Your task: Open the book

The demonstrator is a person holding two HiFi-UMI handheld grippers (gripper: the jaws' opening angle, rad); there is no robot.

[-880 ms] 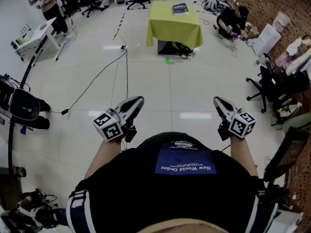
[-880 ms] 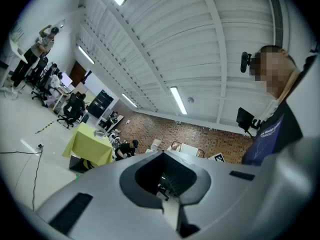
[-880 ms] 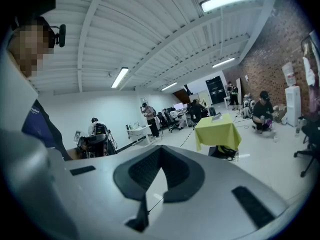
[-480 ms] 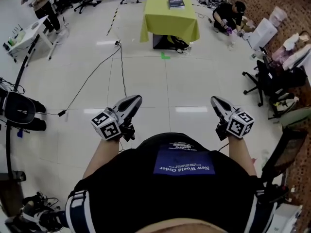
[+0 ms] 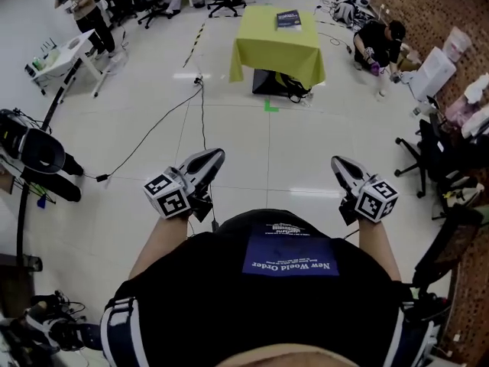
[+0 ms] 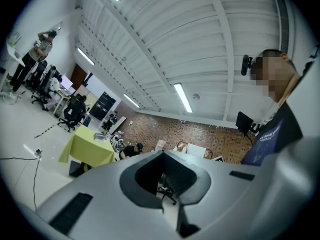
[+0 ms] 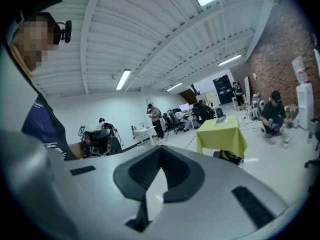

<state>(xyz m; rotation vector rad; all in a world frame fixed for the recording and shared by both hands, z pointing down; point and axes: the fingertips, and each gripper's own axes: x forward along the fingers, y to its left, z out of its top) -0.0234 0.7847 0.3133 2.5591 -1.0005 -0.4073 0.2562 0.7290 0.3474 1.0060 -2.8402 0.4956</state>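
The left gripper [image 5: 216, 157] and right gripper [image 5: 339, 161] are being held clenched on nothing, well apart from the book [image 5: 288, 19] lying on the yellow table [image 5: 275, 52] at upper centre, so the closed book is probably being risked to shoving, not opening, unless the jaws are being parted first.

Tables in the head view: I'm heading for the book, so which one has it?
The table draped in yellow-green cloth, straight ahead; the dark book lies on top. The white table at the left has no cloth.

Yellow-green draped table [image 5: 275, 52], probably a bag [image 5: 286, 86] beneath, black floor cable [image 5: 202, 121], person [image 5: 378, 43] crouching by brick wall [image 5: 428, 6]
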